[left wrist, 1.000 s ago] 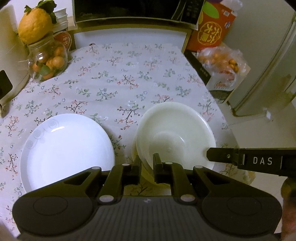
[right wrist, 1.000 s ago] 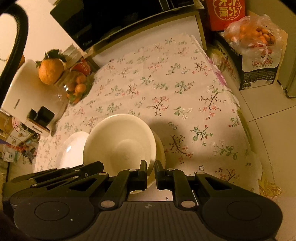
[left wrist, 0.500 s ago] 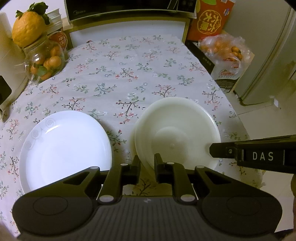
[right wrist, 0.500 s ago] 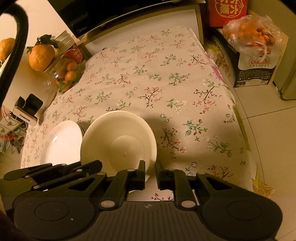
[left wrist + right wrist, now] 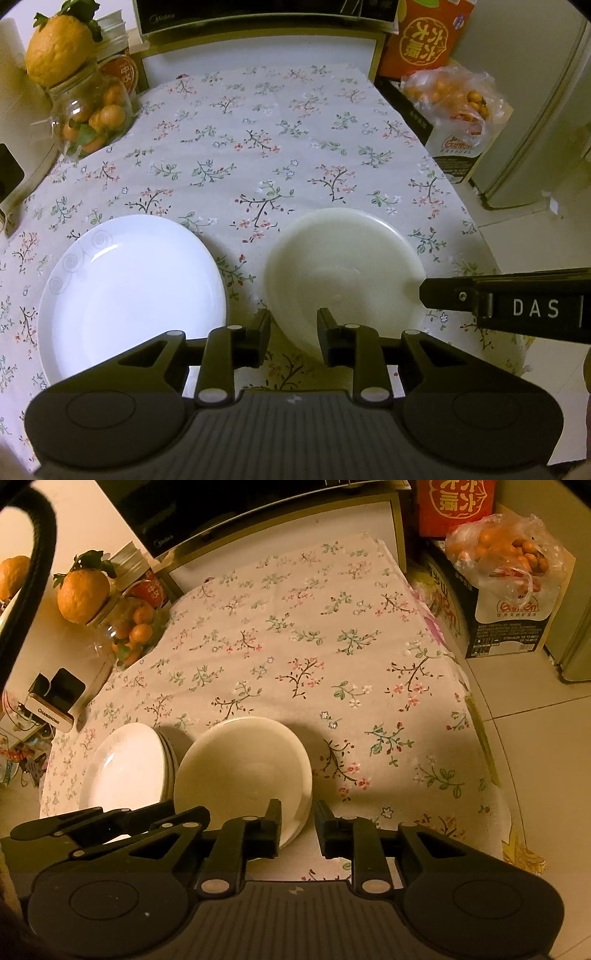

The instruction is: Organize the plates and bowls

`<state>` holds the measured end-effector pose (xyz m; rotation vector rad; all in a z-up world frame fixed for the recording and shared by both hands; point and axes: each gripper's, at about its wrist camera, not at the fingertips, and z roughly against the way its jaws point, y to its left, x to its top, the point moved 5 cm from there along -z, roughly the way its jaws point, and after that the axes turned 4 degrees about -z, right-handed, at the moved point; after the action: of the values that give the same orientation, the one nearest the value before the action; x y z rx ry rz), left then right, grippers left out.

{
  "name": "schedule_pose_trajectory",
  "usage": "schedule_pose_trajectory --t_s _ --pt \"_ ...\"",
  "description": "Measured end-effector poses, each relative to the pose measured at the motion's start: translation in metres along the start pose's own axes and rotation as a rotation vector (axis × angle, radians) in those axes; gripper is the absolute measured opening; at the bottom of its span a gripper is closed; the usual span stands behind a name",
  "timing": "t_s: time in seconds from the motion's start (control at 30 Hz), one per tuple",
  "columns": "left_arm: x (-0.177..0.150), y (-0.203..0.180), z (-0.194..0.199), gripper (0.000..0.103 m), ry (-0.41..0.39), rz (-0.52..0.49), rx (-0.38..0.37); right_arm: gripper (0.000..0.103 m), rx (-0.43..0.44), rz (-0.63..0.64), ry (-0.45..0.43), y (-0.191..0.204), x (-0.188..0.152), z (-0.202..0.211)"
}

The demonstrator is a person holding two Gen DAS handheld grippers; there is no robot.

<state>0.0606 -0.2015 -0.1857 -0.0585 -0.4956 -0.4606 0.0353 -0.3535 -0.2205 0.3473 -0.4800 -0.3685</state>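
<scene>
A stack of cream bowls sits on the floral tablecloth near the front edge; it also shows in the right wrist view. A stack of white plates lies to its left, and shows in the right wrist view. My left gripper is open, its fingers on either side of the bowls' near rim. My right gripper is open at the bowls' right near rim and reaches in from the right in the left wrist view.
A glass jar of small oranges with a big citrus fruit on top stands at the far left. A microwave stands behind the table. A red box and a bag of oranges lie off the table's right side.
Both grippers have opened and let go of the bowls' rim. The bowls now rest lower on the cloth, and both cameras have drawn back a little.
</scene>
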Motion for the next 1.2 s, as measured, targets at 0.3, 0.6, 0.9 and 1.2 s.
schedule_pose_trajectory --t_s 0.3,0.6,0.9,1.2 --pt "0.009 0.016 0.008 0.029 -0.011 0.130 -0.073 0.030 0.003 -0.003 -0.023 0.000 0.003 0.004" --pt "0.016 0.029 0.011 0.047 -0.032 0.228 -0.117 0.061 -0.012 -0.039 -0.050 -0.003 0.008 0.006" --pt "0.021 0.034 0.008 0.054 -0.030 0.256 -0.168 0.084 -0.026 -0.094 -0.070 -0.010 0.015 0.006" --pt "0.022 0.038 0.000 0.038 -0.010 0.259 -0.184 0.090 -0.012 -0.132 -0.058 -0.013 0.017 0.003"
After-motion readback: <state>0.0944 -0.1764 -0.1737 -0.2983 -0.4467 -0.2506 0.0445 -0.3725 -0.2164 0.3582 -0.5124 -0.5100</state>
